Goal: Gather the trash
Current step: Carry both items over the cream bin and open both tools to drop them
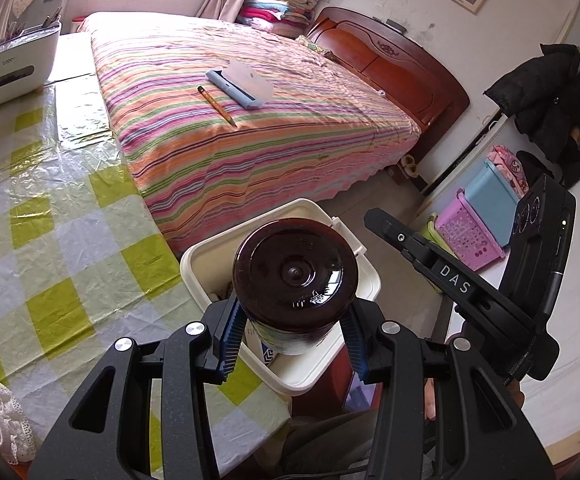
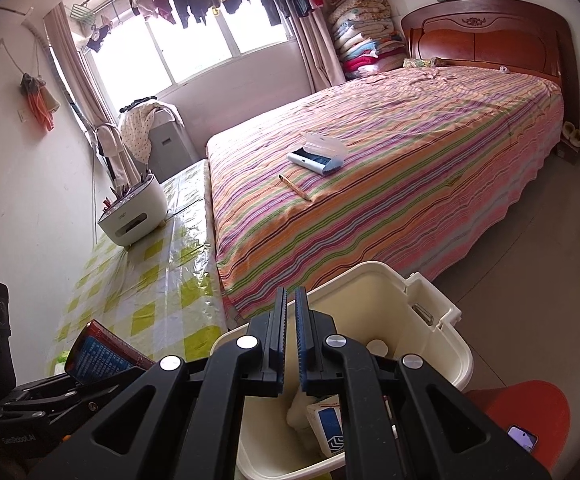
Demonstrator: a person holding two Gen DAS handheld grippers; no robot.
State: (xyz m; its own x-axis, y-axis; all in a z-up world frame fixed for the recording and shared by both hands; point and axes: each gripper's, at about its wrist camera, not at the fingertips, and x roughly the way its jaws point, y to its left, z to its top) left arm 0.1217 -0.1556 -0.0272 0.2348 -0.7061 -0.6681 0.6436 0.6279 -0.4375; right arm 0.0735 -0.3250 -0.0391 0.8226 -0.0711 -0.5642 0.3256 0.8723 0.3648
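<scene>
A dark brown bottle (image 1: pixel 296 276) points its base at the left wrist camera, with my left gripper (image 1: pixel 294 320) shut on its body. It hangs over the near-left part of a cream plastic bin (image 1: pixel 209 250) on the floor. Seen from the right wrist, the same bottle (image 2: pixel 97 352) shows a blue label at the lower left. My right gripper (image 2: pixel 290 294) is shut with nothing between its fingers and hovers above the bin (image 2: pixel 370 270). Inside the bin lie a white and blue carton (image 2: pixel 328 424) and other pale scraps. The right gripper (image 1: pixel 430 264) also appears to the right of the bottle.
A striped bed (image 2: pixel 390 168) carries a pencil (image 2: pixel 294 187) and an open pencil case (image 2: pixel 318 154). A table with a green checked cloth (image 1: pixel 49 220) stands on the left, with a white organiser (image 1: pixel 13 68) at its far end. An orange stool (image 2: pixel 530 408) with a phone sits right of the bin.
</scene>
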